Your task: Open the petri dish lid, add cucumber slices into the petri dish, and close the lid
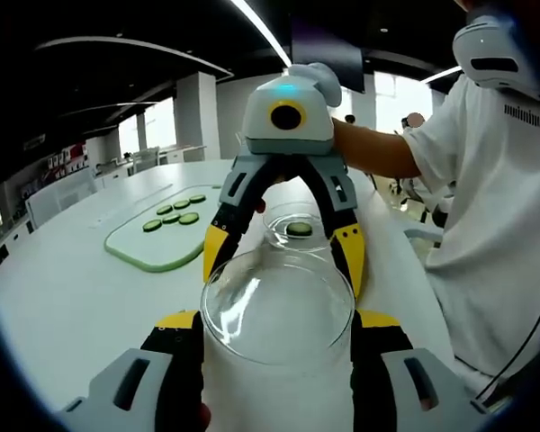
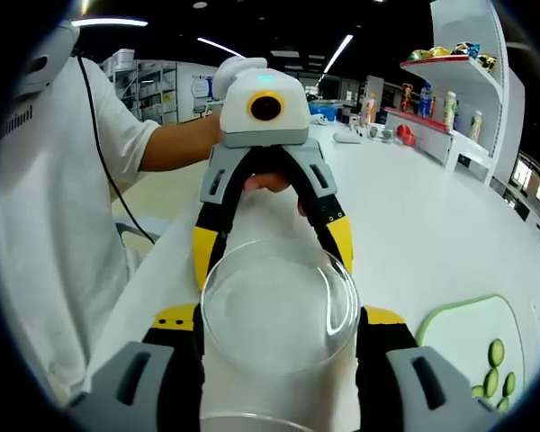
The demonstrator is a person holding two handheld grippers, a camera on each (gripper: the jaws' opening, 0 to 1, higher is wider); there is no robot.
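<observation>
We are holding the clear lid (image 1: pixel 277 306) between both grippers, the left gripper (image 1: pixel 277 335) and the right gripper (image 2: pixel 279 335) each pinching it. The dish (image 1: pixel 297 227), one cucumber slice (image 1: pixel 298 229) inside, is sitting beyond on the table (image 1: pixel 72 297); we are keeping the lid level, centring before lowering.

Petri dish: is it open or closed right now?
Open. The clear lid is lifted off; the petri dish sits uncovered, holding one cucumber slice.
</observation>
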